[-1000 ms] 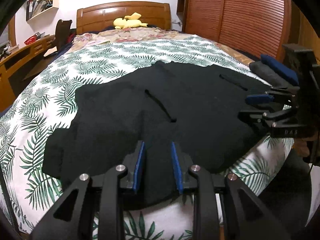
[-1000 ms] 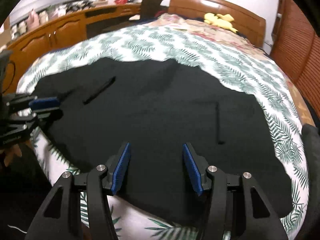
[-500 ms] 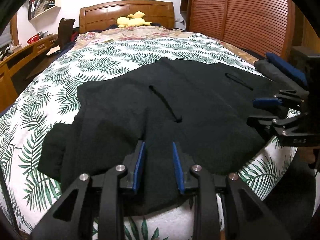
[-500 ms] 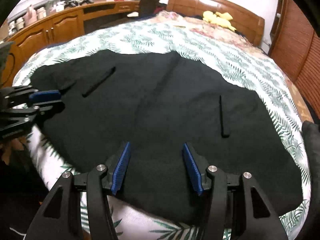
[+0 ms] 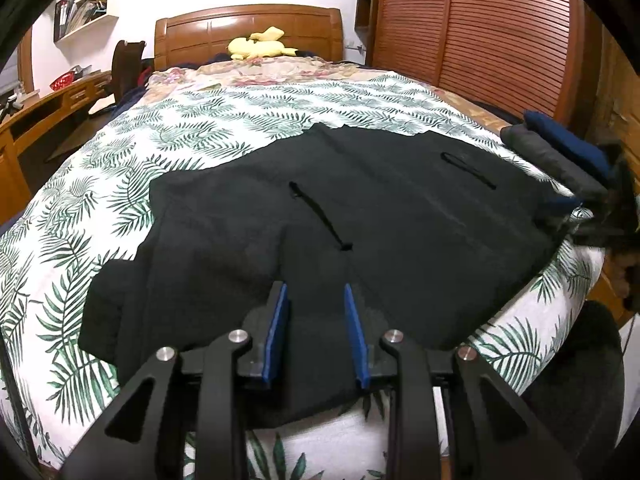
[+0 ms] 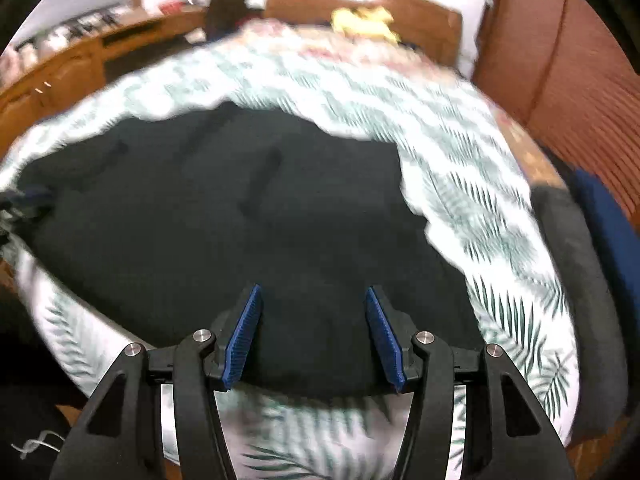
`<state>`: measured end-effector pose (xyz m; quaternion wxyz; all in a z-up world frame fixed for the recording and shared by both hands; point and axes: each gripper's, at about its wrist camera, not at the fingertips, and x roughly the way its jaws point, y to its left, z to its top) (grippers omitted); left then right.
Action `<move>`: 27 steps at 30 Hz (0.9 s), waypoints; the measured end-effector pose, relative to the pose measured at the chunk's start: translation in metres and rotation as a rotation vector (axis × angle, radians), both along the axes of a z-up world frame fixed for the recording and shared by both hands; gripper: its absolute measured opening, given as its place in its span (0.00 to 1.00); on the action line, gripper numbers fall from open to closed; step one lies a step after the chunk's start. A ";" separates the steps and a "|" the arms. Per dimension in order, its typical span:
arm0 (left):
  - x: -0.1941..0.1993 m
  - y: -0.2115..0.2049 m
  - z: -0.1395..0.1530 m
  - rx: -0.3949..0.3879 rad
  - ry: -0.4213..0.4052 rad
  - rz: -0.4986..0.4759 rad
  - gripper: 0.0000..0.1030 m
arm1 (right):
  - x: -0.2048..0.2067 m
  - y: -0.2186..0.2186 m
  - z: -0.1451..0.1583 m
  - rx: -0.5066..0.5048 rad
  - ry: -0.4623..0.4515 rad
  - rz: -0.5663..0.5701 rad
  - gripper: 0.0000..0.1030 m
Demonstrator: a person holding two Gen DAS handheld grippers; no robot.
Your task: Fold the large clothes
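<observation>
Two grippers hang over the near edge of a bed (image 5: 168, 136) whose white cover is printed with green palm leaves. Across the near half of that cover lies a large black garment (image 5: 360, 216), spread flat, with two thin dark cords or slits on its upper face and one sleeve folded in at the left. Far off stands a wooden headboard (image 5: 248, 28) with a yellow soft toy (image 5: 260, 42) before it and a flowered pillow area just below. Along the left runs a wooden desk (image 5: 48, 108) with a dark chair; wall shelves above it hold papers or folders, too small to read. On the right a slatted brown wardrobe door (image 5: 492, 28) fills the wall. At the bed's right edge sit folded clothes (image 5: 560, 152), a grey piece and a dark blue one, side by side.

Left gripper (image 5: 316, 292): blue pads apart with a narrow gap, over the garment's near hem, pinching nothing. Right gripper (image 6: 314, 292): pads spread wider, also over the near hem, nothing clamped; its view is blurred.
</observation>
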<state>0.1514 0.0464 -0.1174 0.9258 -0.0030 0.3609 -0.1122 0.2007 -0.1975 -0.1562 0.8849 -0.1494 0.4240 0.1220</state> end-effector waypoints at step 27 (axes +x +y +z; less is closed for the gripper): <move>0.019 -0.088 0.009 -0.008 -0.029 -0.172 0.27 | 0.004 -0.063 0.009 0.050 -0.032 -0.173 0.63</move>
